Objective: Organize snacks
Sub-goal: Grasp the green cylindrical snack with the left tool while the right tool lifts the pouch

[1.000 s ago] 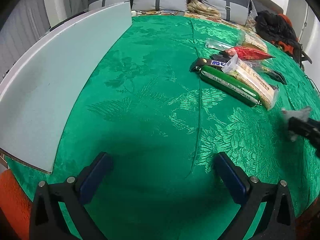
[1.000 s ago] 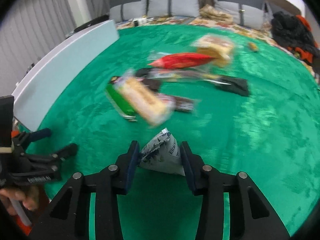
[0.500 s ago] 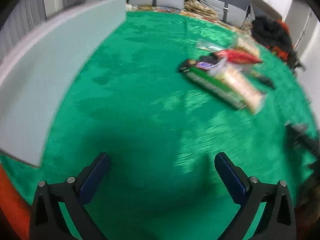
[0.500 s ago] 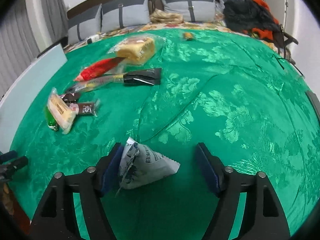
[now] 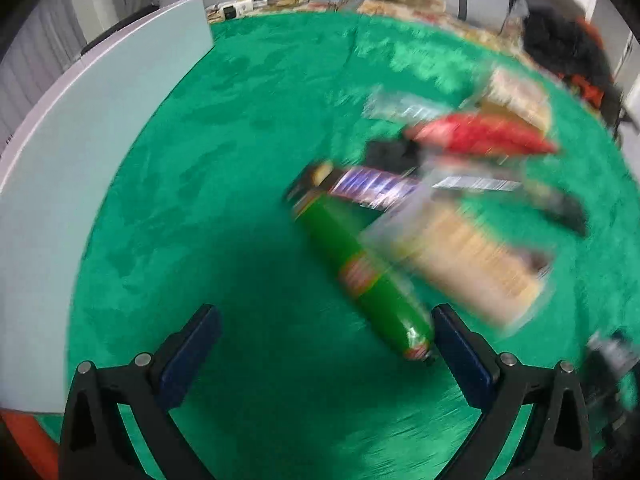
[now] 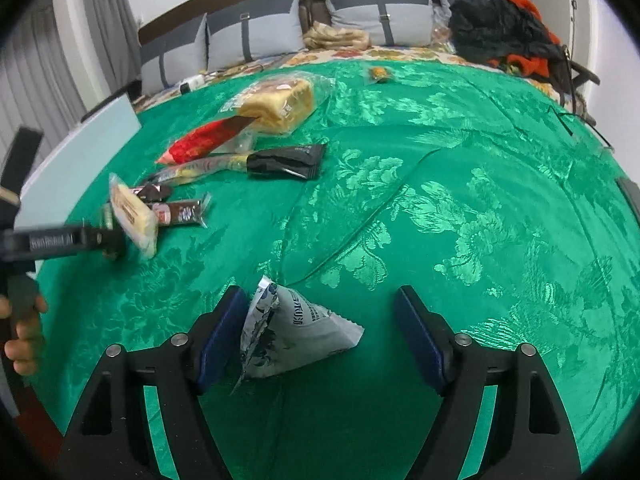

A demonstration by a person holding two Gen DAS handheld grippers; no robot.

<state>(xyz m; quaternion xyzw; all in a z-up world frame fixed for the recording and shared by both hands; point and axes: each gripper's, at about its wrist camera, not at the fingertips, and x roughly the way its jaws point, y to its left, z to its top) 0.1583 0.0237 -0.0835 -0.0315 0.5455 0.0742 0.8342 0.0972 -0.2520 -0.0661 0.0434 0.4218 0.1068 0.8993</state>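
Right gripper (image 6: 320,336), jaws just opened wide: crinkled silver-white foil snack pouch (image 6: 296,336) lies between them (beside the left pad). Left gripper (image 5: 324,354) spread apart, a green cylindrical snack tube (image 5: 360,276) just ahead.

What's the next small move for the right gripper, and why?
Probably lift the right gripper back off the white triangular packet. Its jaws have just opened wide, and the packet lies on the green cloth between them, no longer clamped.
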